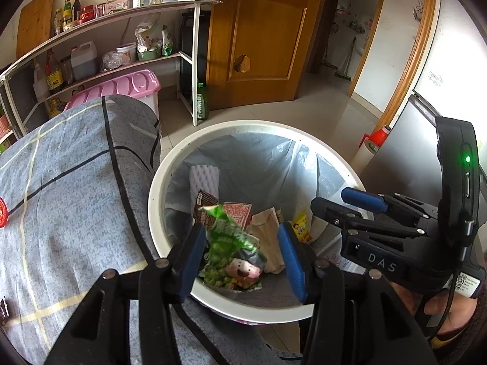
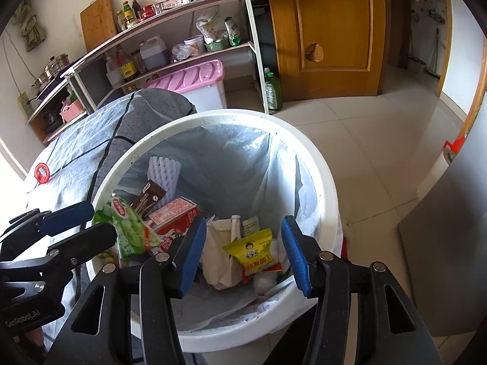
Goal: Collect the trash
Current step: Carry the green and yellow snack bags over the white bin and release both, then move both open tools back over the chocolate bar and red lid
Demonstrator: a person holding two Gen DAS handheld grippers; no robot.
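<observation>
A white round trash bin [image 1: 158,188] with a clear liner stands beside the table; it also shows in the right wrist view [image 2: 328,188]. My left gripper [image 1: 240,258] is open over the bin's near rim. A green snack wrapper [image 1: 231,243] hangs loose between its fingers, touching neither pad; it also shows in the right wrist view [image 2: 127,228]. My right gripper [image 2: 243,255] is open and empty over the bin, to the right of the left one. Inside lie a yellow packet [image 2: 252,252], a red carton [image 2: 176,216], a brown sachet [image 2: 149,197], white foam [image 2: 161,173] and crumpled paper [image 2: 219,252].
A table with a grey-blue checked cloth [image 1: 67,182] stands left of the bin, with a red round item [image 2: 42,172] on it. Behind are shelves of bottles [image 1: 91,48], a pink-lidded box [image 1: 127,88], a green bottle [image 1: 201,103] and a wooden door [image 1: 258,36]. A grey cabinet [image 2: 441,258] stands at the right.
</observation>
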